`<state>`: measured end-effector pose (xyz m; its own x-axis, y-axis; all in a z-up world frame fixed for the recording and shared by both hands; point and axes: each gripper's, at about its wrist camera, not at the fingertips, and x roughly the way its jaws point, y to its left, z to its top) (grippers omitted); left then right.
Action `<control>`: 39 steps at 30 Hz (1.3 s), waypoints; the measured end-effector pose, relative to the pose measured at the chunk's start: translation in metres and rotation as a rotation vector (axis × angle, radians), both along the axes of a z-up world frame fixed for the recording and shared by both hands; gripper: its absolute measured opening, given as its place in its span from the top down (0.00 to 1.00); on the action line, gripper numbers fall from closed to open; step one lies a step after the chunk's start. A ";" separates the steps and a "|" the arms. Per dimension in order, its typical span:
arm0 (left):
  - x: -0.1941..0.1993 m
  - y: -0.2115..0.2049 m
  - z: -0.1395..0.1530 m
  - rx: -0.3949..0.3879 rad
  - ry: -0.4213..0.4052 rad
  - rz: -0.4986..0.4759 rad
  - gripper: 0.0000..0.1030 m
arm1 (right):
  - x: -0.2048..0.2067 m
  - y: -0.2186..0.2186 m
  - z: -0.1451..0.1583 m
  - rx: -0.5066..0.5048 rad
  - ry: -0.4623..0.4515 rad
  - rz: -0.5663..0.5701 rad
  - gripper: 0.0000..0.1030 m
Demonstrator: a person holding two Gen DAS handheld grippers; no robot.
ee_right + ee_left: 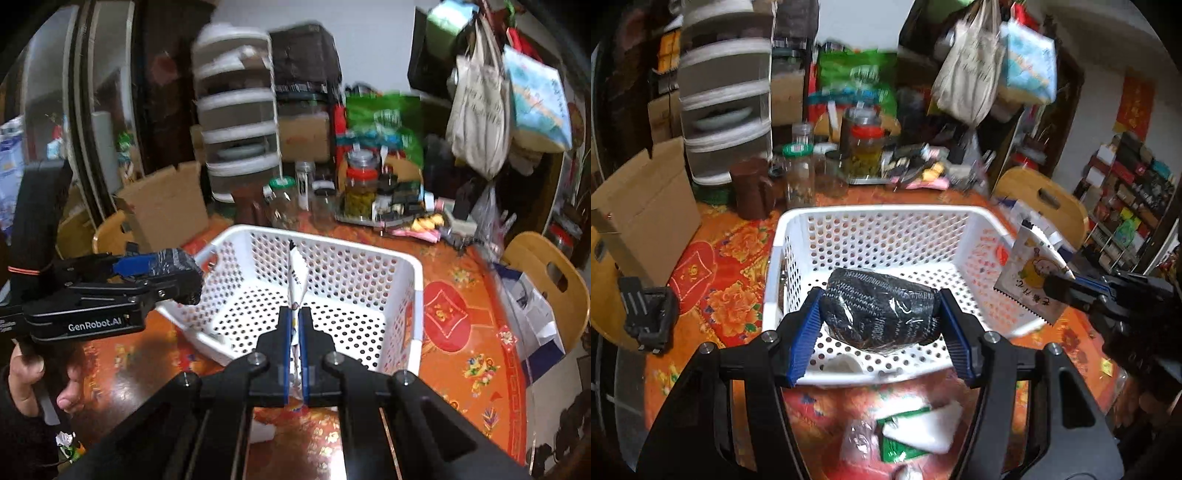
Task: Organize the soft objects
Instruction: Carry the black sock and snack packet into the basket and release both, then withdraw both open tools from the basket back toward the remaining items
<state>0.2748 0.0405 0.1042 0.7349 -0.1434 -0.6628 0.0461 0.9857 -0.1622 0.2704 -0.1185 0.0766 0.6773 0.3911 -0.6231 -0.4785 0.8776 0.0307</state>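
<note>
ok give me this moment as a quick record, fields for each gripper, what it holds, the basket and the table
left gripper: shut on dark wrapped bundle, held over the basket
right gripper: shut on flat cartoon sachet, edge-on in its own view
basket: white, perforated, tilted; floor mostly bare
table: orange floral cover
front of table: green-and-white packets outside the basket
back of table: jars, cardboard box

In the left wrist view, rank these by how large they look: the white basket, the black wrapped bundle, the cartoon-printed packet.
Largest to smallest, as they appear:
1. white basket
2. black wrapped bundle, clamped in the left gripper
3. cartoon-printed packet, held by the right gripper

The bundle sits nearest the camera, which inflates it.
</note>
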 end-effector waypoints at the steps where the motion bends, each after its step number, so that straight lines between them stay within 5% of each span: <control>1: 0.011 0.001 -0.004 -0.006 0.020 0.005 0.43 | 0.012 0.003 -0.004 -0.006 0.029 -0.010 0.97; 10: 0.088 0.002 -0.056 0.017 0.232 0.051 0.43 | 0.086 0.008 -0.057 -0.042 0.244 -0.063 0.97; 21: 0.100 -0.001 -0.074 0.003 0.241 0.070 0.38 | 0.112 0.011 -0.078 -0.026 0.312 -0.084 0.95; 24: 0.093 0.007 -0.065 -0.027 0.203 0.084 0.29 | 0.108 0.005 -0.064 -0.026 0.261 -0.115 0.85; 26: 0.084 0.010 -0.052 -0.015 0.162 0.088 0.22 | 0.105 0.000 -0.057 -0.013 0.263 -0.112 0.65; 28: 0.074 0.011 -0.035 -0.003 0.124 0.082 0.16 | 0.101 -0.003 -0.050 0.013 0.274 -0.090 0.28; 34: 0.011 0.014 -0.005 0.024 0.032 0.042 0.10 | 0.058 -0.014 -0.026 0.018 0.172 -0.076 0.28; 39: -0.065 0.026 -0.036 0.037 0.027 0.023 0.02 | -0.034 -0.037 -0.033 0.121 0.030 -0.016 0.25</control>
